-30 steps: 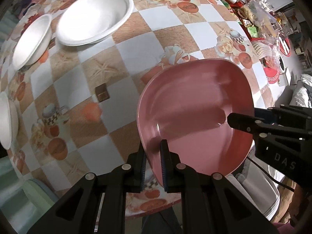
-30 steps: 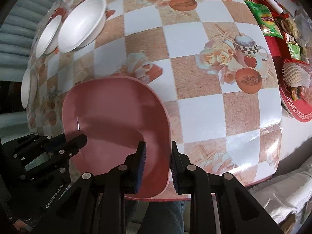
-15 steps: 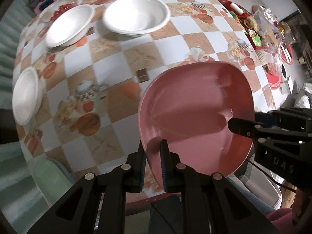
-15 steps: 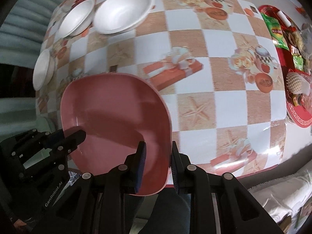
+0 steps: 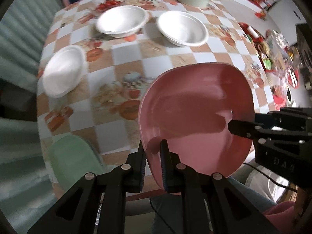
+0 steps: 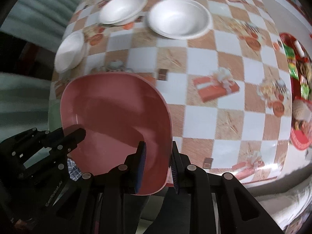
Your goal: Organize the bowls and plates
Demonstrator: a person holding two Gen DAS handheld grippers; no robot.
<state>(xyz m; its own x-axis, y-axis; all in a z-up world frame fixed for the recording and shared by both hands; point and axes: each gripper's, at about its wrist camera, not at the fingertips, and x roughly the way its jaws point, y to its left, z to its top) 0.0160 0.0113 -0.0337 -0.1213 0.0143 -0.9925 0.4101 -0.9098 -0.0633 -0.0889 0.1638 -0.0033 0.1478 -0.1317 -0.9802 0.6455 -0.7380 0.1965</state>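
Item in hand: you hold one pink rounded-square plastic plate [image 5: 197, 115] off the checked tablecloth [image 6: 224, 62], the left gripper [image 5: 153, 152] pinching its near-left rim, the right gripper [image 6: 157, 156] clamped on its right edge. Unsorted: three white foam bowls [image 6: 179, 18] lie apart on the cloth, well ahead of both grippers, none stacked. By my judgement, organizing has barely begun; the plate has no resting place yet.

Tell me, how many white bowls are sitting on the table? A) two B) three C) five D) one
B: three white bowls rest on the checkered tablecloth, one at the left edge and two farther back, beyond the pink plate that both grippers hold.
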